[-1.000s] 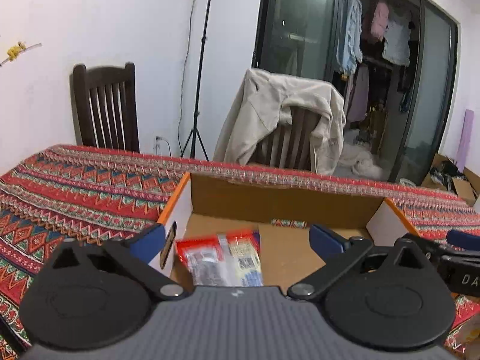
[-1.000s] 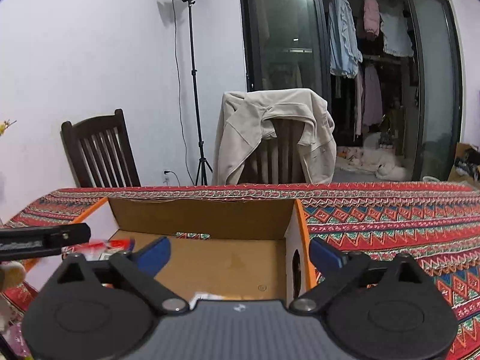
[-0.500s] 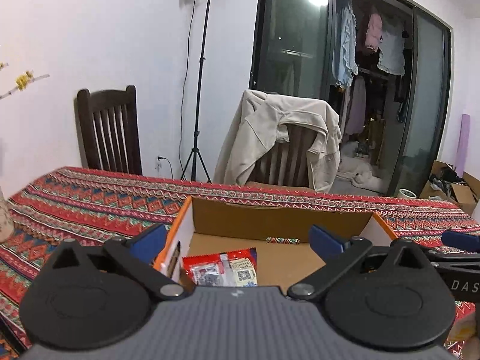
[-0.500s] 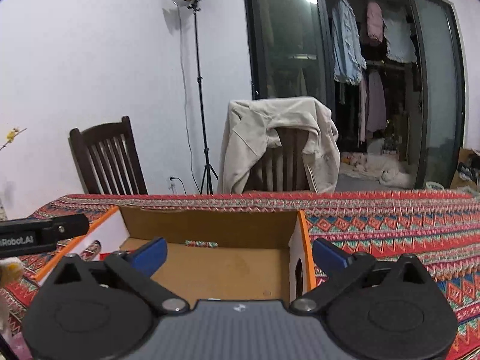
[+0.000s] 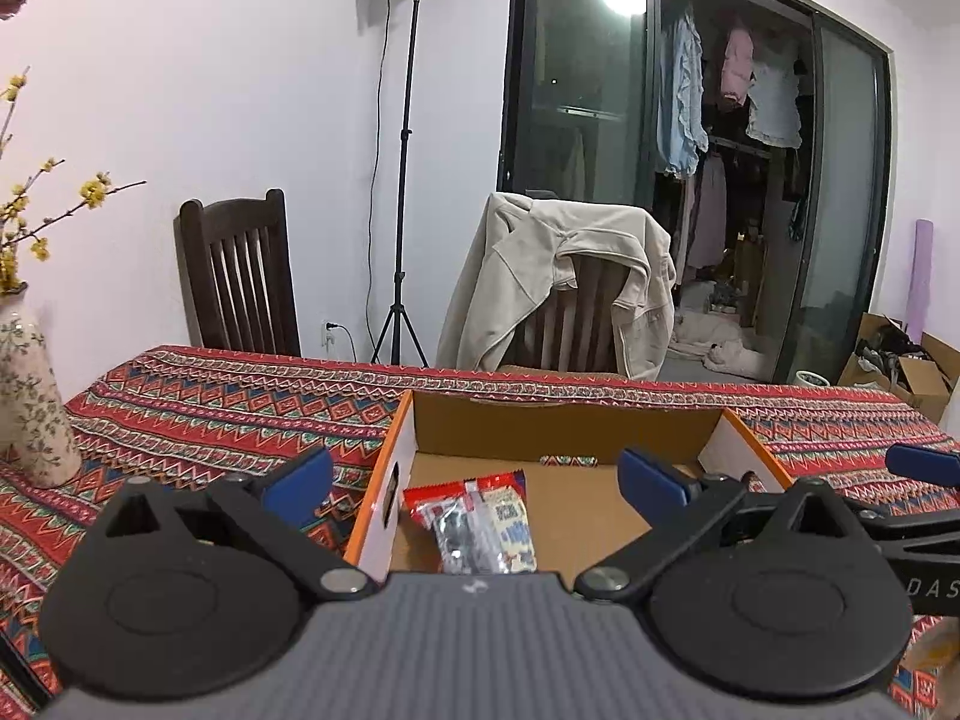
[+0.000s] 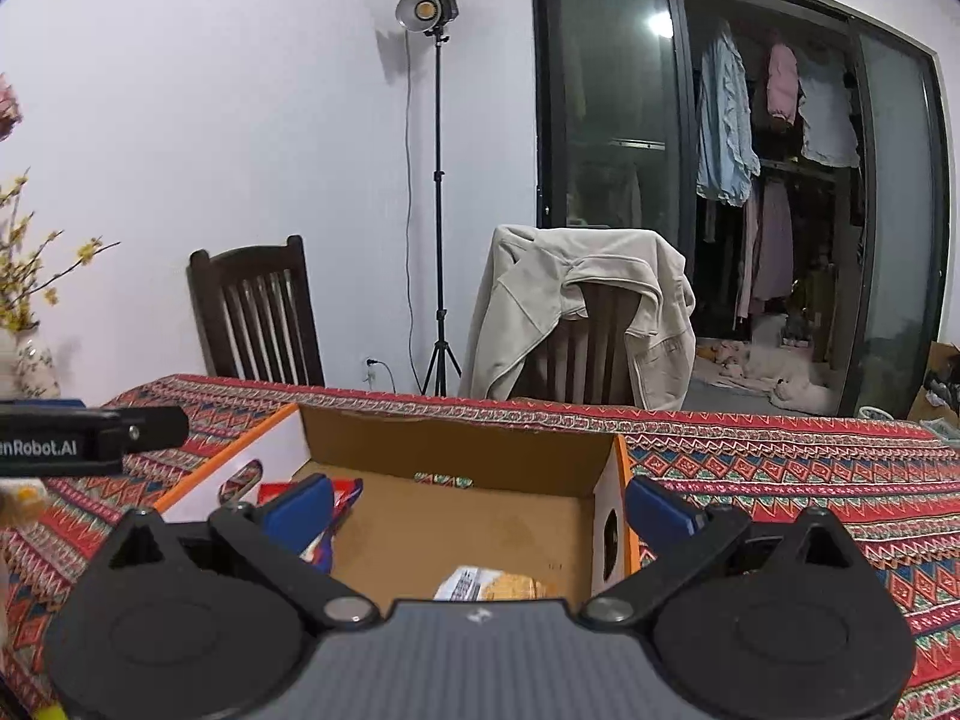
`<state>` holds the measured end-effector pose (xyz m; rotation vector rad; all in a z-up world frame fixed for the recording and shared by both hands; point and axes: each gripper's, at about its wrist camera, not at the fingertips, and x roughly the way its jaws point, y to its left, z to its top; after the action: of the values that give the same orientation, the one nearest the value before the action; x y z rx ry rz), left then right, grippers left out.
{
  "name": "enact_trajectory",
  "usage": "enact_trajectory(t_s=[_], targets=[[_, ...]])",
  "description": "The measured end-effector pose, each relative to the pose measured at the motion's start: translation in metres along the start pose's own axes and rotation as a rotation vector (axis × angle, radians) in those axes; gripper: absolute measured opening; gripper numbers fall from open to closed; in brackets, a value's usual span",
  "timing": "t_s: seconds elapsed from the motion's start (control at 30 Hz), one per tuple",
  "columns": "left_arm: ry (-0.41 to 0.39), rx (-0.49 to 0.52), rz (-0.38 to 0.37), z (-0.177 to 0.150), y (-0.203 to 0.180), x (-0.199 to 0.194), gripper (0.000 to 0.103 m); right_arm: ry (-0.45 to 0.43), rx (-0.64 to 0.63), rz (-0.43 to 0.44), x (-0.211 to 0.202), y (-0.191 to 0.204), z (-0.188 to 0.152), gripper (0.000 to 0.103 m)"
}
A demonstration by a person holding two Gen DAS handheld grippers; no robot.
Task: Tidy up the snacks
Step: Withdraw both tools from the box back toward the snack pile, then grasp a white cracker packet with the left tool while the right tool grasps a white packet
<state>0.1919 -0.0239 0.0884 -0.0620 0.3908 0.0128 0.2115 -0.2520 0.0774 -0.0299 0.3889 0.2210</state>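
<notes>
Between left hand-held gripper [image 5: 474, 483] fingers, boxed snack packet [image 5: 474, 522].

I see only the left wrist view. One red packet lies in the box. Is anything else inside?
Observer: Yes. The right wrist view shows a tan and white packet on the floor of the cardboard box, at its near edge, partly hidden by the gripper body.
Operator: Does the right gripper hold something?
Observer: No. It is open, with nothing between its fingers.
Operator: Has the right wall a handle hole?
Observer: Yes, an oval cut-out.
</notes>
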Motion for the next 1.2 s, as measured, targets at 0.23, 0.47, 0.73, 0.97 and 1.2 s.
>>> enact_trajectory(t_s=[0.23,0.47,0.73,0.97,1.2], targets=[[0.002,0.006,-0.015,-0.015,0.007,-0.029,0.103,0.010,-0.031,0.003,-0.035,0.004,-0.016,0.103],[0.006,0.001,-0.007,-0.041,0.015,-0.055,0.103,0.030,-0.027,0.016,-0.062,0.004,-0.038,0.103],[0.022,0.005,-0.018,-0.077,0.025,-0.076,0.103,0.063,-0.023,0.032,-0.083,0.005,-0.065,0.103],[0.048,-0.007,-0.031,-0.103,0.031,-0.087,0.103,0.091,-0.021,0.031,-0.099,0.005,-0.089,0.103],[0.093,-0.024,-0.038,-0.121,0.038,-0.087,0.103,0.141,0.003,0.025,-0.108,0.000,-0.115,0.103]])
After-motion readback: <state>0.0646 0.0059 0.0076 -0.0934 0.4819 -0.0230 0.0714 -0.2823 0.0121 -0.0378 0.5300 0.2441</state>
